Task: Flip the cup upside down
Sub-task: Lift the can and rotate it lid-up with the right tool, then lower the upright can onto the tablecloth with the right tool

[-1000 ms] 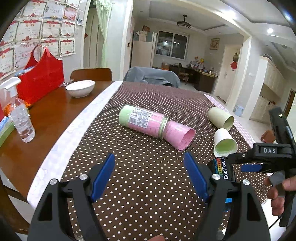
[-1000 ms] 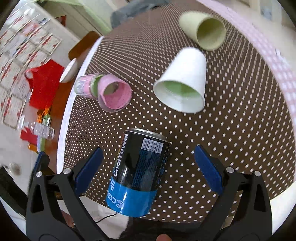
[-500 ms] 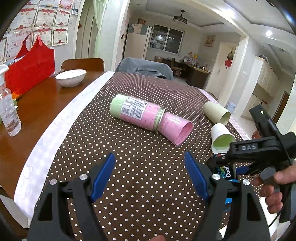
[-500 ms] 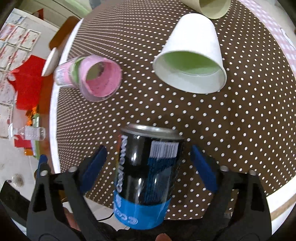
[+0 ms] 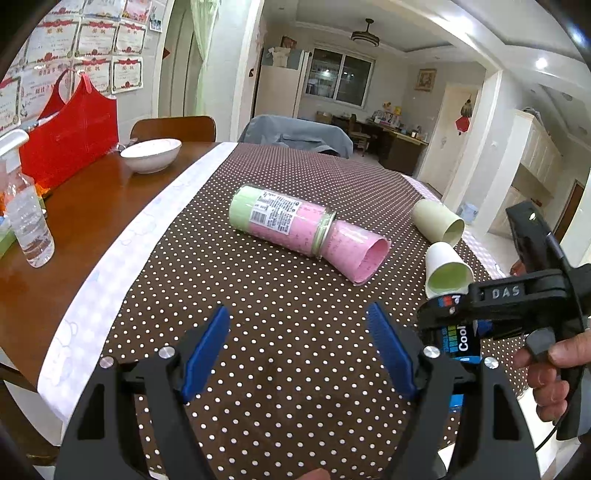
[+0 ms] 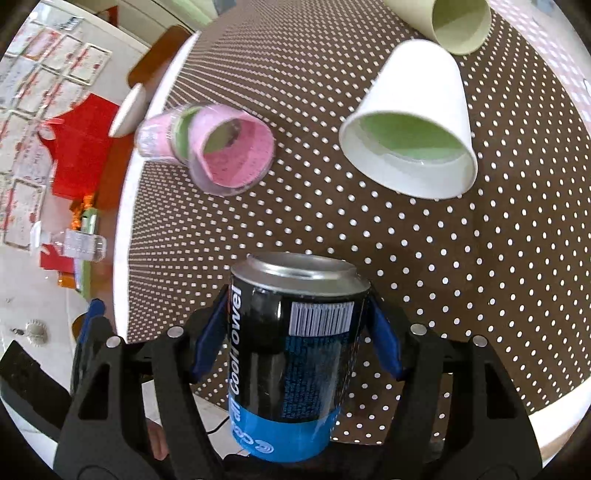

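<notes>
A black and blue can (image 6: 291, 354) stands at the table's near edge, and my right gripper (image 6: 295, 328) is shut on its sides. It shows in the left wrist view (image 5: 458, 339) behind the right gripper body. A white paper cup (image 6: 413, 140) with a green inside lies on its side beyond it, also in the left wrist view (image 5: 445, 269). A pale green cup (image 6: 447, 18) lies on its side farther back (image 5: 437, 223). My left gripper (image 5: 299, 350) is open and empty above the dotted cloth.
A pink and green jar with a pink sleeve (image 5: 299, 229) lies on its side mid-table (image 6: 218, 147). A white bowl (image 5: 151, 155), a red bag (image 5: 70, 136) and a spray bottle (image 5: 26, 218) stand on the bare wood at the left.
My right gripper's jaws have closed onto the can, which were wide open around it a second ago. The left gripper has stayed open and shifted only slightly.
</notes>
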A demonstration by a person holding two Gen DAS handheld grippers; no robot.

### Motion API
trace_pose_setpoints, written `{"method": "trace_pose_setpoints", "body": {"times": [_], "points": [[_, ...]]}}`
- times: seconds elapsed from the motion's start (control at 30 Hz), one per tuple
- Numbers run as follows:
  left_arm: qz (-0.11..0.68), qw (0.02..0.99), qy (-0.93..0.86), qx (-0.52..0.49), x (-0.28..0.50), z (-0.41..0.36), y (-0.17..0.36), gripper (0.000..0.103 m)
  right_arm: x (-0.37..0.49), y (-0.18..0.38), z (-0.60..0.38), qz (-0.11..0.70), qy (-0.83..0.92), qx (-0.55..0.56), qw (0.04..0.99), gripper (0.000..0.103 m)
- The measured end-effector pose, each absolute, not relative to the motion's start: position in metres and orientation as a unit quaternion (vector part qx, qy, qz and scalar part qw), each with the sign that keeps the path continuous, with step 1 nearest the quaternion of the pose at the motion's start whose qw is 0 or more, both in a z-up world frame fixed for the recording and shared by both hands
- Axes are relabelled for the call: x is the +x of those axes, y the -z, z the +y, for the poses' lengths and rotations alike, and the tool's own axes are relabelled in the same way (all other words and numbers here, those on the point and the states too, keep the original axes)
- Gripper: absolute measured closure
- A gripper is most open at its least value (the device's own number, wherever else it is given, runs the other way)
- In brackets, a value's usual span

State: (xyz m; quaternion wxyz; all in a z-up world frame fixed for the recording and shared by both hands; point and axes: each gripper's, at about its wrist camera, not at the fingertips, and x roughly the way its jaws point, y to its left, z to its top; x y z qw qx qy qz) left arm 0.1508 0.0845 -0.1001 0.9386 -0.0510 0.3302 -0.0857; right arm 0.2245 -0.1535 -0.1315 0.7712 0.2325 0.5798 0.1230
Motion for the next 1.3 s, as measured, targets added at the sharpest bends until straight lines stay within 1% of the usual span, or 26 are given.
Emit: {"method": "trace_pose_setpoints", "body": {"times": [0.23,0.47,0.6,0.7,0.87,1.13,1.3], "points": [[0.324,0.943,0.074,-0.035,0.137,0.070,0.090,0.027,0.207,0.118,-0.166,0.520,-0.166,0.258,0.797,0.036],[0.314,0.948,0.049,-0.030,0.121,0.064,0.080,0.027,0.184,0.093,-0.168,0.445,-0.189,0.241,0.842,0.037],[0.310,0.949,0.042,-0.029,0.111,0.061,0.077,0.027,0.166,0.068,-0.167,0.388,-0.189,0.197,0.881,0.037],[0.307,0.950,0.036,-0.028,0.104,0.059,0.075,0.027,0.154,0.052,-0.161,0.348,-0.179,0.141,0.909,0.037],[0.303,0.952,0.025,-0.034,0.095,0.061,0.073,0.027,0.137,0.045,-0.154,0.296,-0.150,0.059,0.942,0.037],[0.302,0.952,0.015,-0.046,0.085,0.061,0.073,0.027,0.138,0.069,-0.152,0.275,-0.134,0.034,0.951,0.036],[0.306,0.951,0.012,-0.047,0.082,0.061,0.076,0.027,0.144,0.083,-0.143,0.284,-0.135,0.011,0.949,0.036]]}}
